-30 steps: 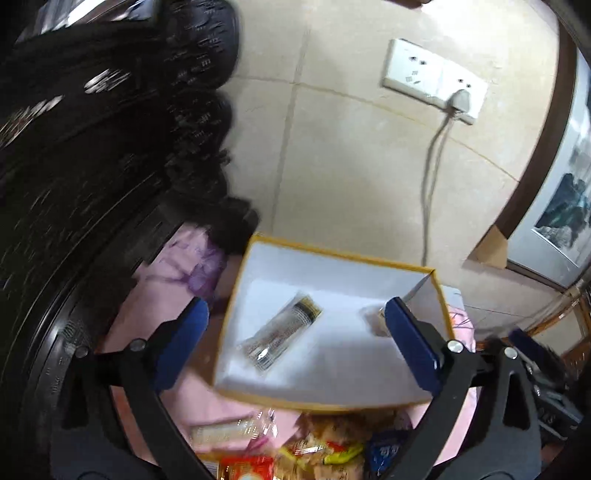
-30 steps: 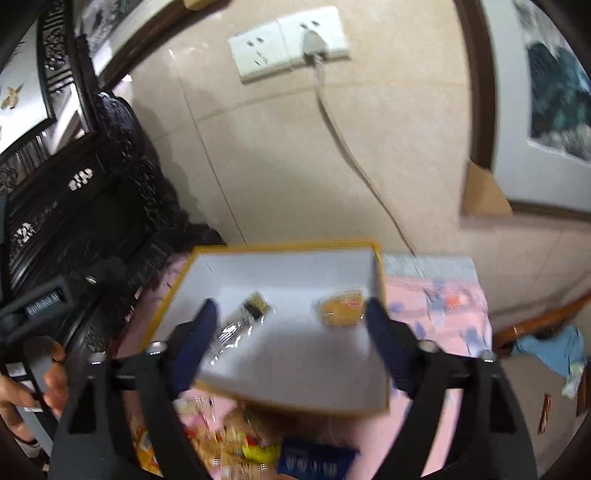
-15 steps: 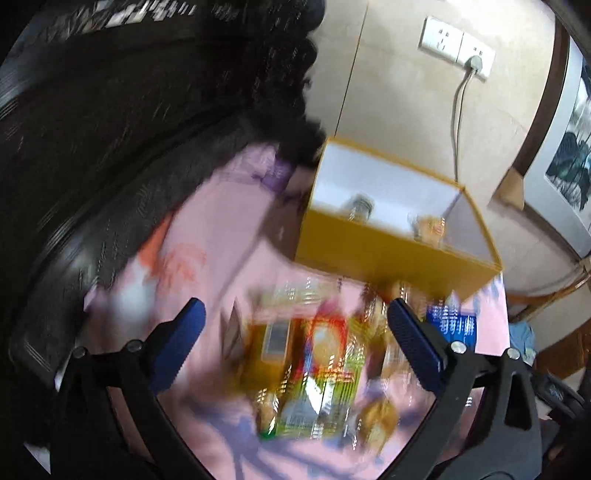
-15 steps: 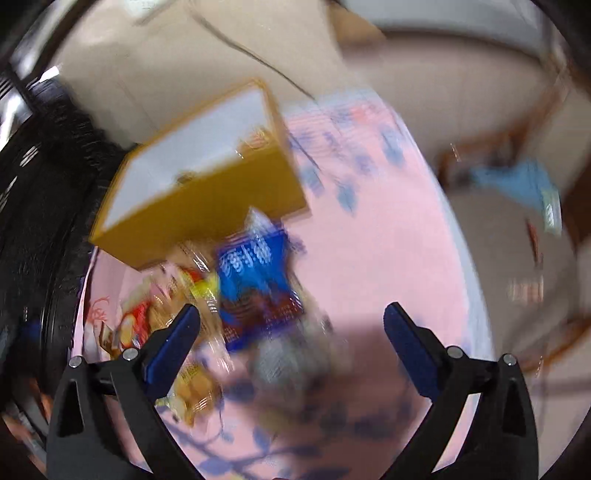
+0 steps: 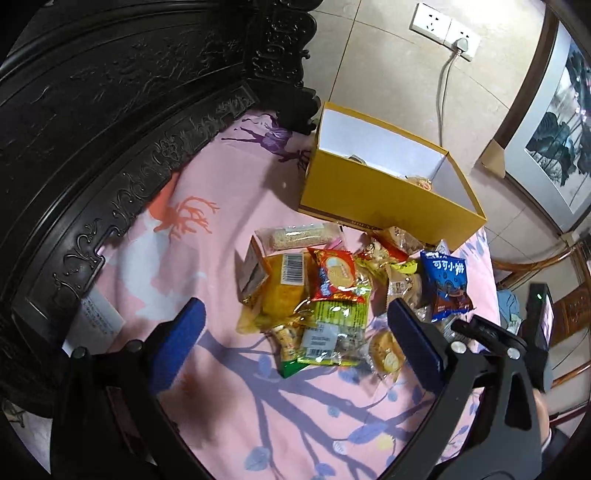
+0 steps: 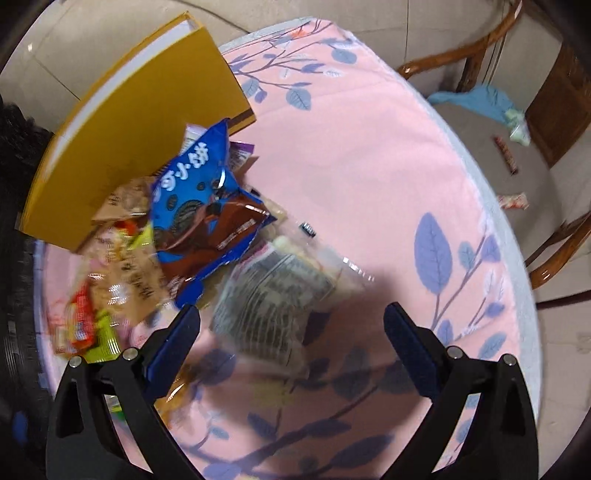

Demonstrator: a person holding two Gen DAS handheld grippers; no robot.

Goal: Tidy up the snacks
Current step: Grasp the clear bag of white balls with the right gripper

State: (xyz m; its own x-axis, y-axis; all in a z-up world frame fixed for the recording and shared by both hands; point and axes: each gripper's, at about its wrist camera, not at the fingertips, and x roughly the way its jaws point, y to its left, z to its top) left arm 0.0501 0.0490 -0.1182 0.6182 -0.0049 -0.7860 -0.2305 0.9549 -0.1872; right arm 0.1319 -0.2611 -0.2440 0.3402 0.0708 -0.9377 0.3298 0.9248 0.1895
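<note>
Your left gripper (image 5: 295, 334) is spread wide and empty, with the snack pile (image 5: 332, 295) between its fingers toward 12 o'clock. Your right gripper (image 6: 291, 332) is spread wide too, and the blue cookie bag (image 6: 207, 206) lies at 11 o'clock, beside the yellow box (image 6: 129, 136).

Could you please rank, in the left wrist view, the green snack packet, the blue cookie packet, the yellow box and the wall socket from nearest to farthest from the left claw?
1. Green snack packet, between the left claw's fingers.
2. Blue cookie packet, on the right edge of the pile.
3. Yellow box, behind the pile.
4. Wall socket, high on the wall behind the box.
</note>
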